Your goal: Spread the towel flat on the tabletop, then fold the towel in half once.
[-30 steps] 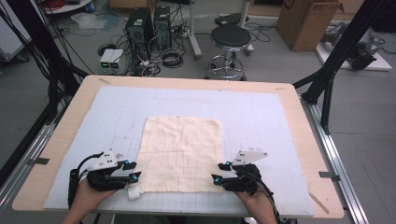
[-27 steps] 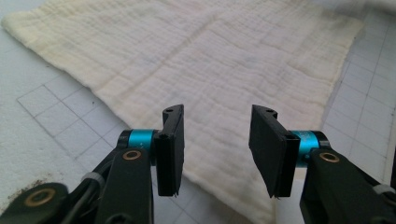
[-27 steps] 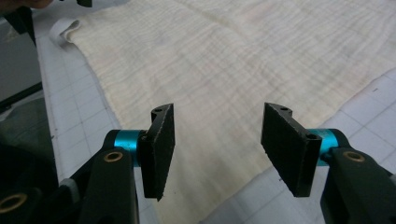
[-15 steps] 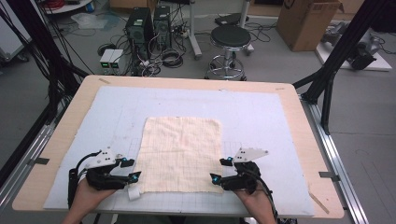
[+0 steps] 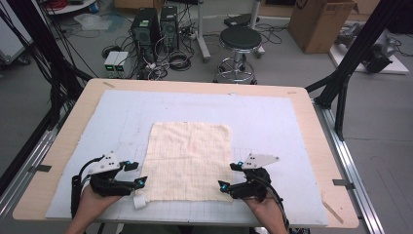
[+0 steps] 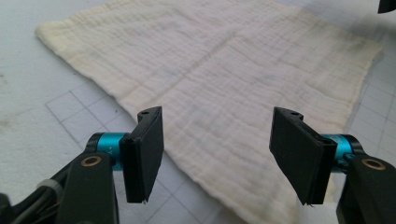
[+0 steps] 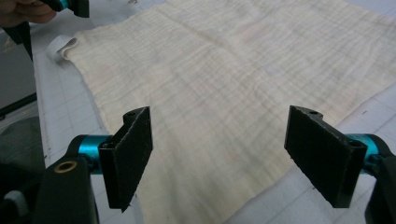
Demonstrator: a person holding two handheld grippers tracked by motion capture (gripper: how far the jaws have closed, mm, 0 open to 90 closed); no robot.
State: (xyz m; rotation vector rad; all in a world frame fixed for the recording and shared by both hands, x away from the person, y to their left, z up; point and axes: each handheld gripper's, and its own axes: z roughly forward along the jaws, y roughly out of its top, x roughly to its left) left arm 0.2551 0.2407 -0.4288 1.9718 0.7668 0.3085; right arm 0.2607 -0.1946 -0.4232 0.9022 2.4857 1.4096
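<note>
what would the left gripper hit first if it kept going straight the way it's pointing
Most likely the cream cloth: the left gripper is open, its jaws aimed over the cloth's near corner. Height above it is unclear.

Cloth [image 5: 189, 158] is seen as a soft, matt cream fabric with a crinkled gauze weave and faint grid lines; a small white loop tag [image 5: 140, 203] is sewn at its near-left corner. Under the cloth, a matt pale mat [image 5: 272, 126] printed with a grid is laid on a smooth light wood table [image 5: 311, 126]. Left gripper [image 6: 219, 158] and right gripper [image 7: 224, 158] are fitted with matt black rough-faced pads [image 6: 147, 154] on glossy teal metal pins beside smooth black plastic arms.
</note>
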